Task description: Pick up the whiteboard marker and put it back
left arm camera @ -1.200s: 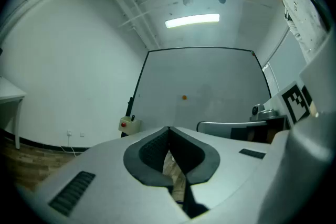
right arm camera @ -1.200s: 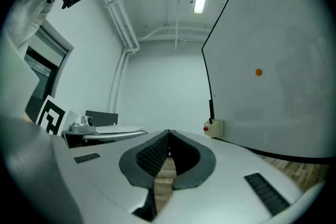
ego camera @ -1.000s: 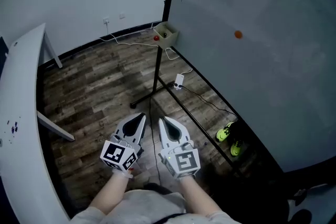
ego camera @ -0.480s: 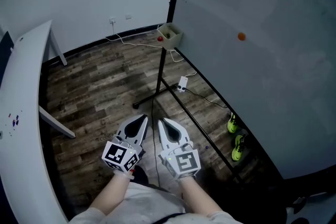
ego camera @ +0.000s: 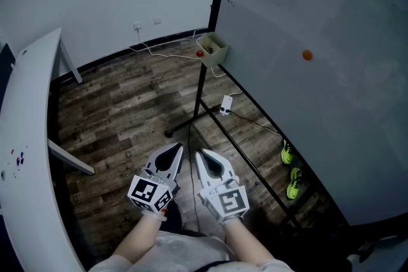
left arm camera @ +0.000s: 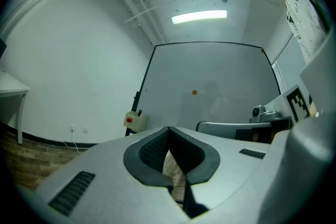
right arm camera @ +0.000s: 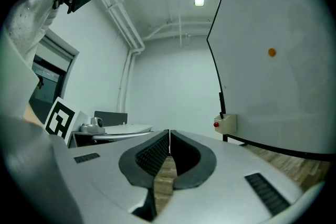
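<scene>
The whiteboard marker is too small to tell surely. In the left gripper view a thin dark stick stands up from the beige box at the whiteboard's left edge. The head view shows that box at upper centre, with only a red dot on its side. The left gripper and right gripper hang side by side at lower centre. Each is clenched, tips touching, with nothing between. The wooden floor lies below and a white table is cut off at the left. Green shoes lie under the board and an orange dot sits on it.
</scene>
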{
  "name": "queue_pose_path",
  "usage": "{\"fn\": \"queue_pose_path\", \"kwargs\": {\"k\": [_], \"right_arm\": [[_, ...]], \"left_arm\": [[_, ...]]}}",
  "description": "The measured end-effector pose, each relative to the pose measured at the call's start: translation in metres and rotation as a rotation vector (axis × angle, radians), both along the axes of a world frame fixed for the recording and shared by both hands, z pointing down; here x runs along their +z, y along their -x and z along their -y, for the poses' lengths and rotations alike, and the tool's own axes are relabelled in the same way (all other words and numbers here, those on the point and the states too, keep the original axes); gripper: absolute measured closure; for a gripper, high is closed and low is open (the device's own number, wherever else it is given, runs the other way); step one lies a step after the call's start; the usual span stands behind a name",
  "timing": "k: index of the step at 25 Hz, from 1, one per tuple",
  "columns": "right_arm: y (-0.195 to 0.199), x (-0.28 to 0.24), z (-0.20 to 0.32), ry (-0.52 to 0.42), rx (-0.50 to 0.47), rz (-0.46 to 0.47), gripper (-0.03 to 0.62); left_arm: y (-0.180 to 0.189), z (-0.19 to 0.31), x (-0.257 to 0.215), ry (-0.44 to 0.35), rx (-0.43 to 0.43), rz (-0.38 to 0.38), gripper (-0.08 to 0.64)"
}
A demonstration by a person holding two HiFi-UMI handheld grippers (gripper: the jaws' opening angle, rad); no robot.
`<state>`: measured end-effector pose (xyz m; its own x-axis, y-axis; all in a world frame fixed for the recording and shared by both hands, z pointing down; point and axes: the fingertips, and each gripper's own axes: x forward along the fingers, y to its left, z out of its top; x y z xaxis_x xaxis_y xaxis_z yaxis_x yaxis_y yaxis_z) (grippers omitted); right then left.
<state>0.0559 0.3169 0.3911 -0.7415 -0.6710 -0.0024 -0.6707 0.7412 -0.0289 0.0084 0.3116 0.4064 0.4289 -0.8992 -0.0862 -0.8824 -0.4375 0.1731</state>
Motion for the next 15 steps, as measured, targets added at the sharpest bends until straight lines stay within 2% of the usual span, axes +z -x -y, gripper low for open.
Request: {"fn": "queue_pose_path", "kwargs": {"k": [4,10,15], "right_arm": [[0.024,0.001,0.031,-0.033,-0.014,0.035,0.572],[0.049,-0.004,0.082,-0.013,0.035,0.001,0.572],[0.067,0.002,0.119,-0.017,0.057,0.007,0.572]], "left_arm": [[0.021,0.032,-0.001,0.007,0.011,0.002,0.545],[0.046,0.086,-0.006,-0.009,0.045,0.010,0.545],[0.059,0.127,-0.003,-0.005,0.086,0.000,0.545]]}}
